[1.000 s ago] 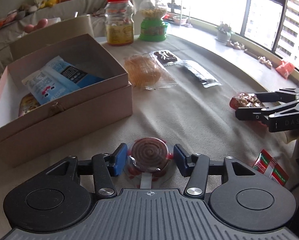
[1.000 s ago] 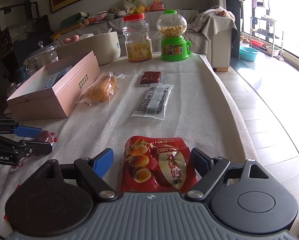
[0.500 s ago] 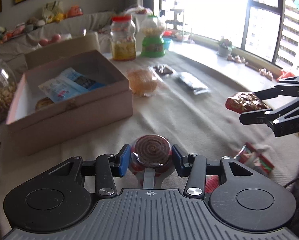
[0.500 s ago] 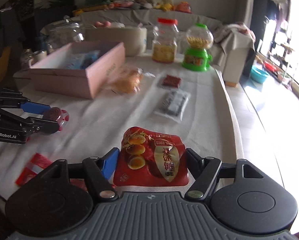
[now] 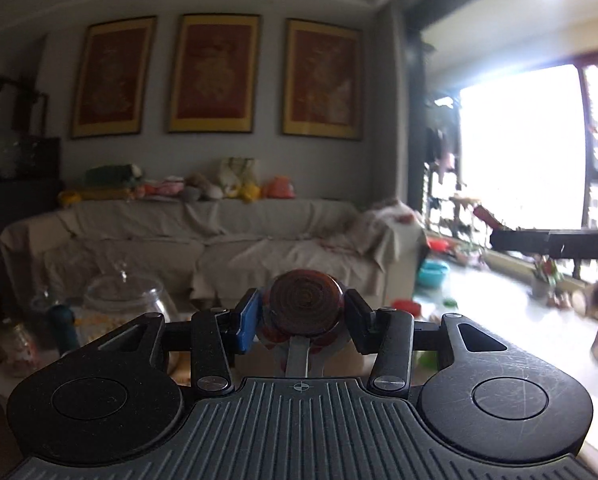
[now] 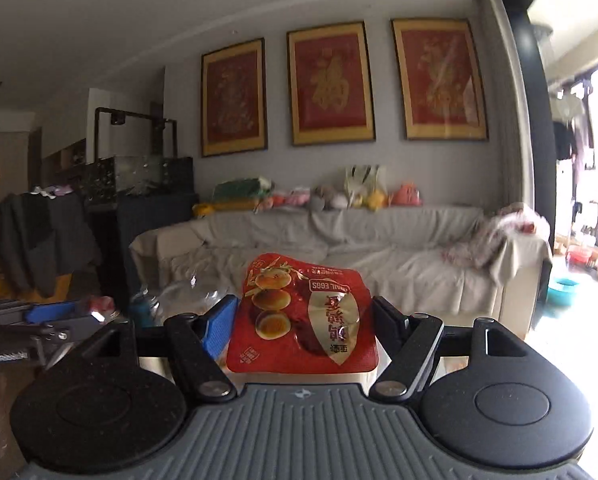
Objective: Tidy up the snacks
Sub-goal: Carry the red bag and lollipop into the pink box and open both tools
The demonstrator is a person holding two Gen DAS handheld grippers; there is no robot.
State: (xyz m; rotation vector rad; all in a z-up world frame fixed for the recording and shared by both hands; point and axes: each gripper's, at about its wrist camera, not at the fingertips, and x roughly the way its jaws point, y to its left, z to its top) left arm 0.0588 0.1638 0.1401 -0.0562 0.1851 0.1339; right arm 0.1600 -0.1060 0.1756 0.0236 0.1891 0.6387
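While both cameras point at the sofa wall rather than the table, left wrist view: left gripper [image 5: 301,322] clamped on a spiral lollipop [image 5: 305,309], held aloft. Glass jar [image 5: 125,308] at lower left, contents possibly nuts, too blurred. Right wrist view: right gripper [image 6: 303,330] pinching a red quail-egg packet [image 6: 303,316] by its sides. Best to tilt back down until the storage container is in sight before releasing; none is visible now.
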